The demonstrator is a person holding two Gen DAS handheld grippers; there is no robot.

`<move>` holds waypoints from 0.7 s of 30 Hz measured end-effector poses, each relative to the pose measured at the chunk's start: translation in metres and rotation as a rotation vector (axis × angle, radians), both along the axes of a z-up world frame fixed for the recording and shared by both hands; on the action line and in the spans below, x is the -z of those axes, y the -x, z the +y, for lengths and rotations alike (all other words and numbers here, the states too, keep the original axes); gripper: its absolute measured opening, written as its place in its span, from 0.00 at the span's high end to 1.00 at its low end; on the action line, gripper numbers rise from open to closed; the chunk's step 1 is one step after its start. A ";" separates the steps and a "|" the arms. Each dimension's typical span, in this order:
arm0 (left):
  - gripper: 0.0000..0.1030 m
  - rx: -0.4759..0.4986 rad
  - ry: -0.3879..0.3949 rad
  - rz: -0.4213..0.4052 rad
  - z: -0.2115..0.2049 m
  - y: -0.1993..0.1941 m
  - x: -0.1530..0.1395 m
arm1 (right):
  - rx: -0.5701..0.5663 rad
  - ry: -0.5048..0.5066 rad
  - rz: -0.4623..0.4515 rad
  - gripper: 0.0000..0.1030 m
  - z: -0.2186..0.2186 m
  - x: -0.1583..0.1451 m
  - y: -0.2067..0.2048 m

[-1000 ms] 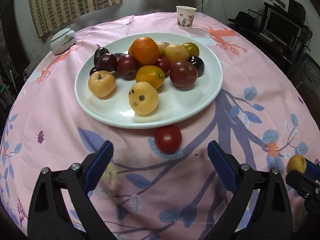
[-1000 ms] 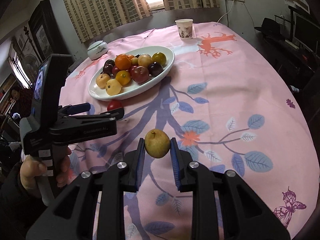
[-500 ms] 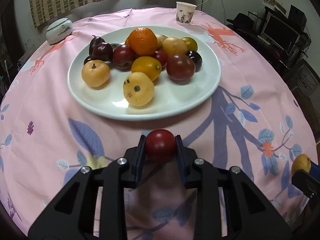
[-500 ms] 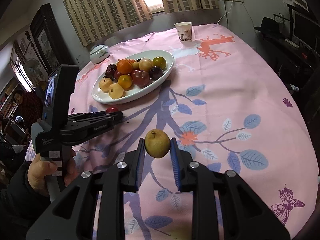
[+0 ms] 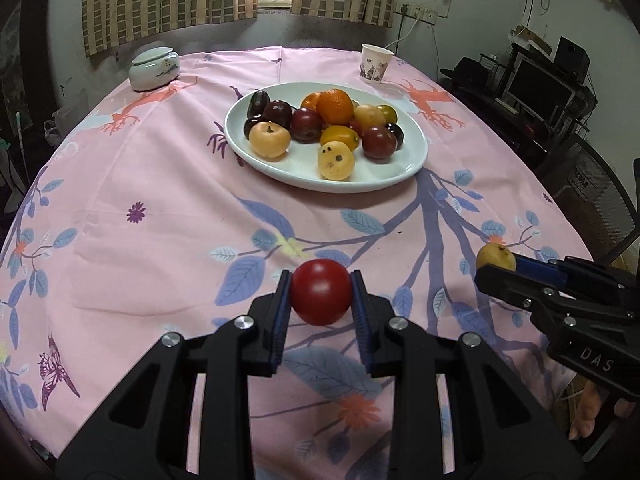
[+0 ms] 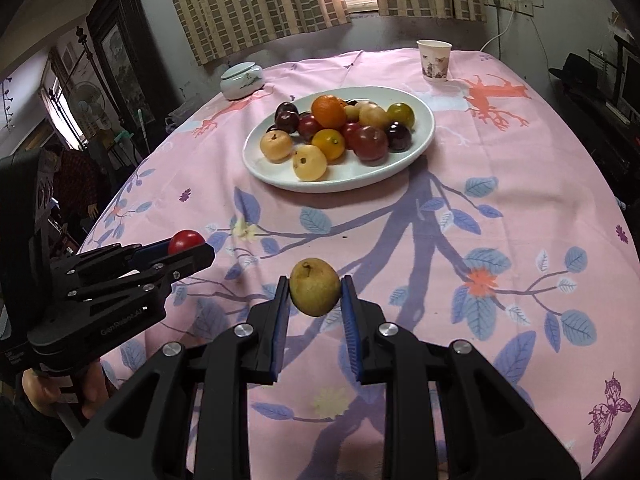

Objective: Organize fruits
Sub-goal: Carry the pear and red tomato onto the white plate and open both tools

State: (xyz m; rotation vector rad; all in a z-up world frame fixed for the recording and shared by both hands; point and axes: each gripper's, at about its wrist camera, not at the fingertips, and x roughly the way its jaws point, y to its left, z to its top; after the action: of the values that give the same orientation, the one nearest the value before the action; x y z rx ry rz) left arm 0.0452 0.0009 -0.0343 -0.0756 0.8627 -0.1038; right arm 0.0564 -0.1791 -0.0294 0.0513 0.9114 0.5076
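A white oval plate (image 5: 412, 160) on the pink tablecloth holds several fruits: an orange (image 5: 335, 107), dark plums and yellow fruits. It also shows in the right wrist view (image 6: 424, 140). My left gripper (image 5: 321, 298) is shut on a red tomato (image 5: 321, 297) and holds it above the cloth, well short of the plate. My right gripper (image 6: 315, 294) is shut on a yellow-green pear (image 6: 315, 292), also lifted, to the right of the left gripper. The pear shows in the left wrist view (image 5: 495, 257) and the tomato in the right wrist view (image 6: 185, 241).
A paper cup (image 5: 375, 63) stands beyond the plate at the far right. A white lidded jar (image 5: 154, 68) sits at the far left. Dark furniture and monitors (image 5: 536, 92) stand past the table's right edge. The table's rim curves close on both sides.
My left gripper closed on the red tomato near the plate's front edge, then lifted it and drew back from the plate. My right gripper kept holding the pear and rose a little.
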 end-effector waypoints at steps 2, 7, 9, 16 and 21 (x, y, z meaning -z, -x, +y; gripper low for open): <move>0.72 -0.011 0.013 -0.003 0.009 0.002 -0.002 | -0.010 0.011 -0.002 0.75 0.008 -0.001 0.002; 0.72 -0.028 0.041 -0.005 0.022 0.004 -0.001 | -0.016 0.034 0.001 0.75 0.018 -0.002 0.003; 0.72 -0.031 0.044 -0.004 0.024 0.004 0.000 | -0.019 0.036 0.001 0.75 0.020 -0.002 0.003; 0.72 -0.045 0.026 0.010 0.025 -0.016 -0.004 | -0.020 0.041 0.010 0.75 0.021 0.001 -0.005; 0.72 -0.038 0.014 0.005 0.024 -0.056 -0.019 | -0.019 0.066 -0.010 0.75 0.027 -0.013 -0.033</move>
State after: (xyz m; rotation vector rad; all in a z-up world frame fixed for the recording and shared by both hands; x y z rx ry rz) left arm 0.1008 0.0245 -0.0154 -0.1051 0.8653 -0.0744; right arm 0.0893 -0.1516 -0.0161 -0.0202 0.9188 0.4950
